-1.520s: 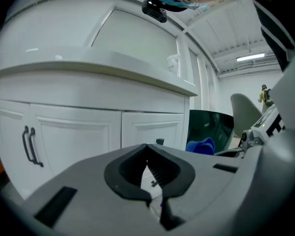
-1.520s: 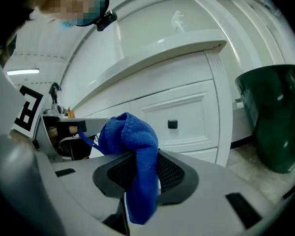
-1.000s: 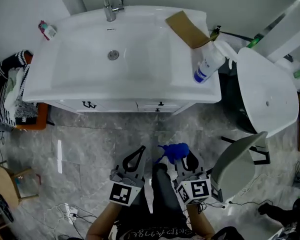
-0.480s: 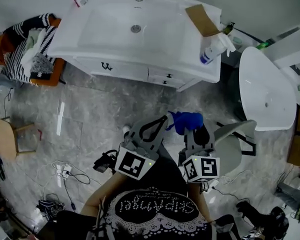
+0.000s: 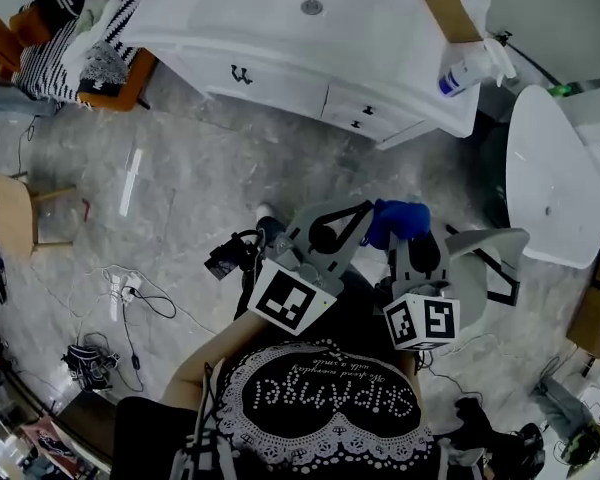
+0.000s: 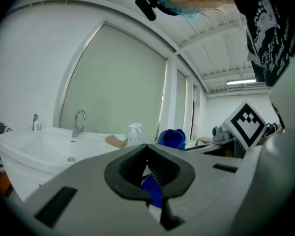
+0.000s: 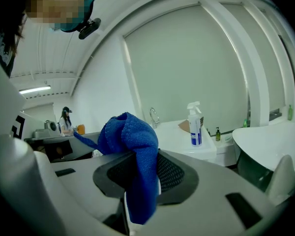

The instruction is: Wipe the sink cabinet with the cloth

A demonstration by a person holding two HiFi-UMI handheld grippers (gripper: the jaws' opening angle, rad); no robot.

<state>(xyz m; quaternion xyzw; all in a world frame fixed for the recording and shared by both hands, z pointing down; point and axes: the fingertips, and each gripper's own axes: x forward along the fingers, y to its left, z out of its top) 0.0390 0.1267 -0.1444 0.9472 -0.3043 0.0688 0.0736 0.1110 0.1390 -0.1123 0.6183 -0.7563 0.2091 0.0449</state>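
Observation:
The white sink cabinet (image 5: 310,78) stands at the top of the head view, its drawer fronts facing me across the marble floor. My right gripper (image 5: 405,230) is shut on a bunched blue cloth (image 5: 398,220), which droops over the jaws in the right gripper view (image 7: 132,146). My left gripper (image 5: 363,210) is held beside it with its jaws meeting at the tips and nothing between them; the cloth (image 6: 171,137) shows just past its tips. Both grippers hang close to my body, well short of the cabinet. The basin (image 6: 39,146) and faucet (image 6: 78,123) appear far off.
A spray bottle (image 5: 462,68) and a piece of cardboard (image 5: 448,10) lie on the countertop's right end. A white round tub (image 5: 560,178) and a grey chair (image 5: 480,258) stand at the right. A striped cloth on an orange stool (image 5: 80,28) is left of the cabinet. Cables (image 5: 130,288) trail on the floor.
The cabinet has slid up and away in the head view, so both grippers are now farther from it. The right gripper still holds the cloth.

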